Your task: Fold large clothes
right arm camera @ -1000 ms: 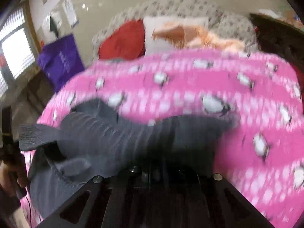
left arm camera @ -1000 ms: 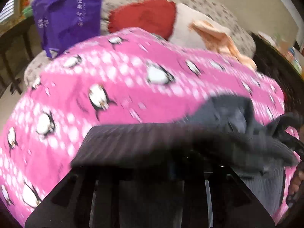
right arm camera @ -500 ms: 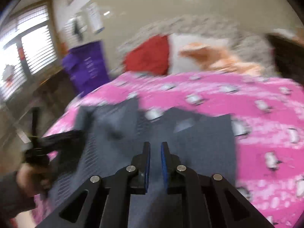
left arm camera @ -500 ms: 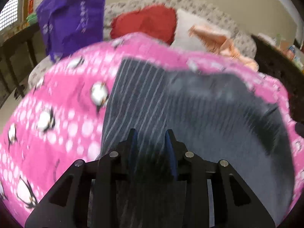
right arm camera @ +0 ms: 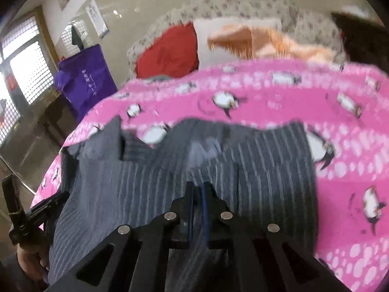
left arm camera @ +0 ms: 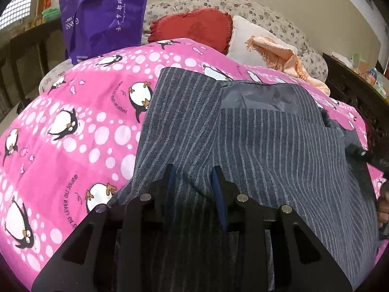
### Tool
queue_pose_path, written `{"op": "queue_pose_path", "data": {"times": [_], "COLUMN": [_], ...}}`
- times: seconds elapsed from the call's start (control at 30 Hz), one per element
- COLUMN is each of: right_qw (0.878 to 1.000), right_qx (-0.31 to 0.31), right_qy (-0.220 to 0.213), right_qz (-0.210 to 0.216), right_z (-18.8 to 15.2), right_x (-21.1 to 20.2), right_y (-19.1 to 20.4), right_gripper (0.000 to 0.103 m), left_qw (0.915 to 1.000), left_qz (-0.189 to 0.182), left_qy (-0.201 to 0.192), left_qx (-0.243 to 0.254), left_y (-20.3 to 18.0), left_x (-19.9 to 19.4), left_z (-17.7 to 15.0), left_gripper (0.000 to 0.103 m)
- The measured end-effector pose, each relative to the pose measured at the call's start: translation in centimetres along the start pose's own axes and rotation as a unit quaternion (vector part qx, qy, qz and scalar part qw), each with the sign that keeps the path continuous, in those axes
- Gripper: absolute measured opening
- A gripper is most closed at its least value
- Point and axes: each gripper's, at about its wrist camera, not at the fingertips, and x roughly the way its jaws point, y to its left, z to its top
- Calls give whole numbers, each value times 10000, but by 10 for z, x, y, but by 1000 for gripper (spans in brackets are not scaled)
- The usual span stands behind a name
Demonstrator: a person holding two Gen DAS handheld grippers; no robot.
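- Left hand-held gripper has its blue-padded jaws partly apart, with a raised fold of the grey pinstriped garment between them; whether the pads press on it cannot be told.
- Right hand-held gripper is closed, its jaws nearly touching, low over the same garment; the blurred view does not show cloth pinched.
- Garment lies spread on the pink penguin blanket.
- Beyond the blanket sit a red cushion and a purple bag.
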Motion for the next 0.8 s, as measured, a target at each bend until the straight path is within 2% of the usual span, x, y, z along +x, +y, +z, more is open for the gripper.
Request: {"op": "queue_pose_path", "data": {"times": [0.1, 0.17, 0.23, 0.3, 0.4, 0.5, 0.53, 0.6, 0.63, 0.8], "right_qw": [9988, 9981, 9989, 9967, 9990, 9993, 9995, 9944, 9939, 9975], "right_qx": [3, -247, -412, -109, 429, 339, 304, 234, 287, 494], "right_qy": [-297, -198, 183, 517, -34, -124, 105, 1024, 1064, 290], "right_qz": [383, 530, 135, -617, -78, -68, 20, -95, -99, -409], "right_z": [2, -1, -5, -10, -12, -21, -28, -45, -49, -53], "right_x": [-20, -17, 3, 16, -18, -38, -32, -3, -3, -69], "right_y": [20, 43, 48, 36, 19, 14, 11, 1, -1, -4], "right_gripper": [6, 9, 9, 9, 9, 9, 9, 7, 7, 9], "left_qw": [9999, 9998, 9997, 9997, 9996, 9989, 9985, 9986, 9987, 9985], "left_qz": [90, 152, 187, 193, 238, 392, 438, 434, 415, 437], "left_qy": [18, 41, 55, 56, 58, 70, 79, 82, 87, 109], "left_qx": [64, 108, 135, 136, 166, 266, 303, 300, 285, 296], "left_y": [-4, -7, -7, -7, -8, -13, -14, -14, -12, -13], "left_x": [1, 3, 4, 4, 5, 7, 8, 8, 8, 9], "left_z": [0, 0, 0, 1, 0, 0, 0, 0, 0, 0], "left_gripper": [30, 30, 30, 30, 30, 30, 30, 30, 30, 30]}}
